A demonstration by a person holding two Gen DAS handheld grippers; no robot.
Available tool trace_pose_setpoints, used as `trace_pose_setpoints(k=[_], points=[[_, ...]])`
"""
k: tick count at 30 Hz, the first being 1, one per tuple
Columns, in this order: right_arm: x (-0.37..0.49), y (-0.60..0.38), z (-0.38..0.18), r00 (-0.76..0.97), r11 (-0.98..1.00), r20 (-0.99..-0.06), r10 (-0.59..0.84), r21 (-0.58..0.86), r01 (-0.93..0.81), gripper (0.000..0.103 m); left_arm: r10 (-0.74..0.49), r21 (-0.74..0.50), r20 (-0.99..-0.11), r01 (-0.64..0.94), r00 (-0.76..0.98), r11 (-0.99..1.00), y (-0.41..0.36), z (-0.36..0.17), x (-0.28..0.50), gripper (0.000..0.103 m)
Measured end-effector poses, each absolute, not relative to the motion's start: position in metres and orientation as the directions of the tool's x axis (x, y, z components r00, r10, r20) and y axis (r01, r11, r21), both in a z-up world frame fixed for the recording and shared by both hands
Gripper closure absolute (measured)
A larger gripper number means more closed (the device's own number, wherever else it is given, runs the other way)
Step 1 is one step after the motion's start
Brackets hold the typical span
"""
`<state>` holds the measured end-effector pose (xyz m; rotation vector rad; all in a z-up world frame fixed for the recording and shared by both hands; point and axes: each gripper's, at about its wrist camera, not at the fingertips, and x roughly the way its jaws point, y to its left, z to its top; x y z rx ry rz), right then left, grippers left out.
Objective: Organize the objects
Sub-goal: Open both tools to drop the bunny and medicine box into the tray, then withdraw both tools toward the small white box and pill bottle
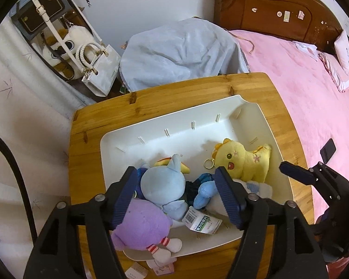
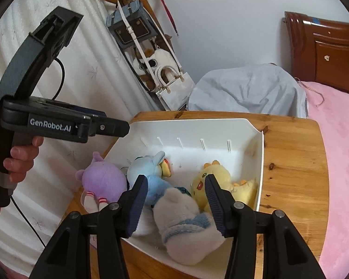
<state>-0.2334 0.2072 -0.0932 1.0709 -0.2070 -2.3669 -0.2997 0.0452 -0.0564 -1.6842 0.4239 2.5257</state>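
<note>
A white plastic bin (image 1: 223,114) (image 2: 259,162) stands on a wooden table (image 1: 151,102) (image 2: 293,162). In it lie a yellow dinosaur plush (image 1: 246,160) (image 2: 242,186), a light blue plush (image 1: 162,183) (image 2: 142,165), a purple plush (image 1: 142,225) (image 2: 102,181) and a white-and-blue plush (image 2: 186,223). My left gripper (image 1: 176,193) is open above the blue plush, holding nothing. My right gripper (image 2: 175,200) is open above the white-and-blue plush, holding nothing. The left gripper's body (image 2: 58,125) shows at the left of the right wrist view.
A bed with a pink cover (image 1: 302,88) (image 2: 342,144) lies right of the table, with a black phone (image 1: 328,150) on it. A blue-grey cloth heap (image 1: 183,53) (image 2: 246,90) sits behind. Bags (image 1: 100,69) (image 2: 174,88) hang on a rack by the white curtain.
</note>
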Motion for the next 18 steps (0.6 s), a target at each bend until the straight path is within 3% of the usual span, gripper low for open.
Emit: trace_pose_setpoints(k=[8, 18], points=[[-0.221, 0.206, -0.076, -0.582, -0.848, -0.620, -0.526, 0.329, 0.416, 0.029, -0.090, 0.186, -0.905, -0.196, -0.416, -0.963, 0.041, -0.044, -0.290, 0.029], [-0.202, 0.196, -0.053, -0.588, -0.840, -0.608, -0.533, 0.299, 0.453, 0.022, -0.098, 0.190, -0.888, -0.164, -0.450, -0.968, 0.031, -0.020, -0.266, 0.029]])
